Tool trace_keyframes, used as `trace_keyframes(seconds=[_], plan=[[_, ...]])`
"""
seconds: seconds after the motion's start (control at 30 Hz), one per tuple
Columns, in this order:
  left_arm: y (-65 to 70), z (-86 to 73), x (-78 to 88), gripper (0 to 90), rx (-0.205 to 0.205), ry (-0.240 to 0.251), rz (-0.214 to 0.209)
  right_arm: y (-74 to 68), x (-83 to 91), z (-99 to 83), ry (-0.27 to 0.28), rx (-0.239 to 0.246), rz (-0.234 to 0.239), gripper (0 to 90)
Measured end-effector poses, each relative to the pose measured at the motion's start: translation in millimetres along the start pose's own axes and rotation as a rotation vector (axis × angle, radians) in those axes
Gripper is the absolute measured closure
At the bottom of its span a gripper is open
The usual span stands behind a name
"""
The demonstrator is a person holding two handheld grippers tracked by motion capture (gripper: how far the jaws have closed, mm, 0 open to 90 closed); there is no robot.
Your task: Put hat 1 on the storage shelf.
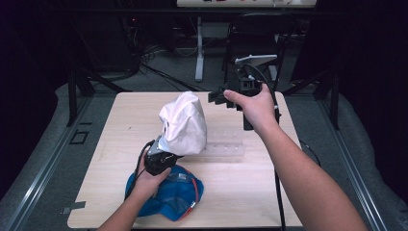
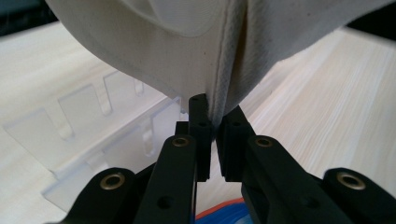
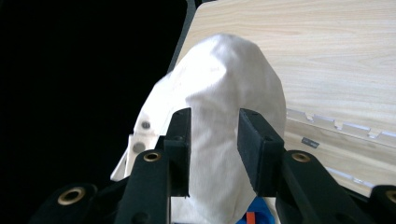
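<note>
Nearest the person, at the table's front edge, a crumpled blue cap with an orange trim lies flat, and the left hand rests partly over it. That hand holds the left hand-held gripper just behind the blue cap, its jaws pinched tight on the lower hem of a white cap — in the left gripper view the fabric edge is squeezed between the two black pads, with a slip of blue visible below. The white cap stands lifted off the table, its crown upward, above and behind the blue cap, with snap studs showing on its strap in the right gripper view. Just right of the white cap, and behind the blue one, a clear plastic rack with notched slots lies on the table. Farther back and to the right of the white cap, the right hand holds the right hand-held gripper raised above the table, its jaws pointed toward the cap's crown. They stand apart with the white cloth seen between them in the right gripper view — whether the pads touch the cap cannot be told.
</note>
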State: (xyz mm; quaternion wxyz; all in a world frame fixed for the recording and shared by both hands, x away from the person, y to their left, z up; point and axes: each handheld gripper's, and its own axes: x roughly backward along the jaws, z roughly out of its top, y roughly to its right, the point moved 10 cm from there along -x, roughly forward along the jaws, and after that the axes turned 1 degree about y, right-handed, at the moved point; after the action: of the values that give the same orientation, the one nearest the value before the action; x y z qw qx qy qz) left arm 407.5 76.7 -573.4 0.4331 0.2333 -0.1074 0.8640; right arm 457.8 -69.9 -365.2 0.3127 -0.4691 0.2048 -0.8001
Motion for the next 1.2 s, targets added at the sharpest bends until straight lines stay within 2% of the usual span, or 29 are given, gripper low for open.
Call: trace_keyframes(seconds=[0.03,0.07,0.1,0.13,0.17,0.2,0.23,0.27,0.33,0.47,0.5,0.6,0.63,0.67,0.7,0.83,0.87,0.93,1.07,1.13,1.2], plan=[[-0.8,0.8,-0.4,85.7,0.013,0.012,0.004,1.0,0.2,0.8,0.005,-0.003,0.002,65.9],[-0.4,1.9,-1.4,85.7,-0.002,0.023,0.012,1.5,0.4,1.1,0.007,-0.005,0.001,65.9],[0.4,-0.1,-0.7,85.8,-0.01,0.001,-0.004,2.2,0.2,1.2,0.008,-0.006,0.0,65.9],[-0.2,-0.6,-0.9,85.7,0.005,-0.002,-0.008,3.0,0.1,0.7,0.003,-0.007,-0.003,65.9],[-0.6,-0.4,-1.6,85.4,0.068,0.012,-0.015,3.6,-0.5,0.6,0.004,-0.009,-0.003,65.8],[-1.3,-0.9,-1.1,85.4,0.115,0.013,-0.018,3.6,-0.5,0.6,0.004,-0.009,-0.003,65.8],[-1.2,-1.8,0.1,85.3,0.185,0.014,-0.025,3.6,-0.6,0.5,0.004,-0.009,-0.003,65.9],[-1.7,-0.6,-0.9,85.2,0.226,0.045,-0.009,3.4,-0.7,0.3,0.004,-0.009,-0.002,65.9],[1.1,-3.0,0.7,85.2,0.278,0.038,-0.017,3.4,-1.2,-0.1,0.004,-0.006,-0.002,65.9],[0.8,-3.2,-0.7,85.1,0.377,0.078,-0.01,3.0,-1.1,-1.0,-0.001,-0.004,-0.002,66.0],[0.6,-5.2,-1.7,85.0,0.378,0.067,-0.004,2.9,-1.1,-1.0,-0.001,-0.005,-0.001,66.0],[1.2,-8.9,-2.7,84.7,0.364,0.049,0.011,2.4,-0.9,-1.4,-0.001,-0.006,-0.001,66.1],[1.5,-12.2,-2.8,84.6,0.263,0.006,0.043,1.9,-0.4,-0.9,0.004,-0.007,0.002,66.2],[1.5,-12.2,-2.8,84.7,0.263,0.006,0.043,1.9,-0.4,-0.9,0.004,-0.007,0.002,66.2],[1.3,-11.5,-2.2,84.9,0.216,-0.01,0.055,2.2,0.2,-0.6,0.005,-0.009,0.002,66.4],[4.6,-5.2,-3.3,85.7,0.097,-0.011,0.052,3.0,0.7,-0.6,0.004,-0.008,-0.001,66.6],[4.8,-4.4,-3.3,85.7,0.084,-0.019,0.049,3.0,0.7,-0.6,0.004,-0.008,-0.001,66.6],[5.2,0.8,-2.5,85.9,0.065,-0.009,0.052,3.4,0.7,-0.3,0.004,-0.008,0.001,66.7],[4.4,13.4,-2.0,86.0,0.053,0.018,0.061,5.6,-0.1,-0.4,0.004,-0.013,0.002,66.8],[3.4,18.5,-2.2,86.0,0.029,0.012,0.067,6.9,-0.2,-0.5,0.003,-0.015,0.001,66.9],[2.0,25.0,-2.6,86.1,0.015,0.029,0.077,7.4,0.2,0.0,0.003,-0.016,0.003,67.0]])
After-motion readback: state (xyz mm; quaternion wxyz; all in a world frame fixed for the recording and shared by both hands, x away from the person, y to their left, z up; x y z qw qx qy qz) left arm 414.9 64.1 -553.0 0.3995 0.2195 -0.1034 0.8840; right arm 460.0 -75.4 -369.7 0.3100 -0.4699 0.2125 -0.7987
